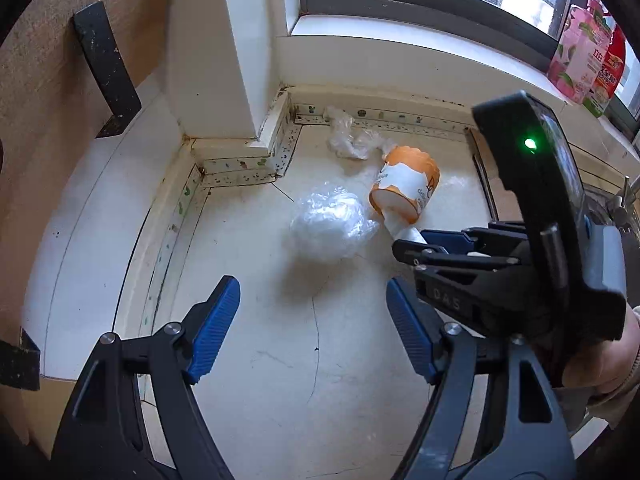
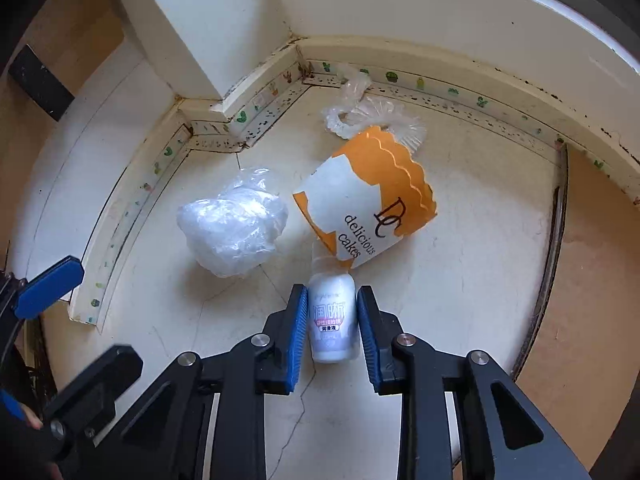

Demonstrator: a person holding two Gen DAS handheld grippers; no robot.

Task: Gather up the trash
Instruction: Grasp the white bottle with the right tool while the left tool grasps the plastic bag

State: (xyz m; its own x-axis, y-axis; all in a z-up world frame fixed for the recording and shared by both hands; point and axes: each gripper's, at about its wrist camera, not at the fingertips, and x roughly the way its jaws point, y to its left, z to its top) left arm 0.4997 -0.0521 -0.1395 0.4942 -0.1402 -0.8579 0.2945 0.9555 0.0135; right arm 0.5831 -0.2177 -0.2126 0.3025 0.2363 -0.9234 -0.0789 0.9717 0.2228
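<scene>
Cream worktop point(image 2: 460, 280) below a window, collection barely begun: right gripper point(image 2: 330, 330) brackets the small white bottle point(image 2: 331, 320), pads not visibly pressing; left gripper point(image 1: 312, 328) gapes empty; crumpled plastic point(image 2: 234, 220) and orange cake cup point(image 2: 368, 196) lie uncollected.

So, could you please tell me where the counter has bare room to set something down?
Bare counter lies between the open left gripper and the crumpled plastic bag. It is crowded further back: orange cake box, small white bottle between the right gripper pads, plastic wrap by the wall.
</scene>
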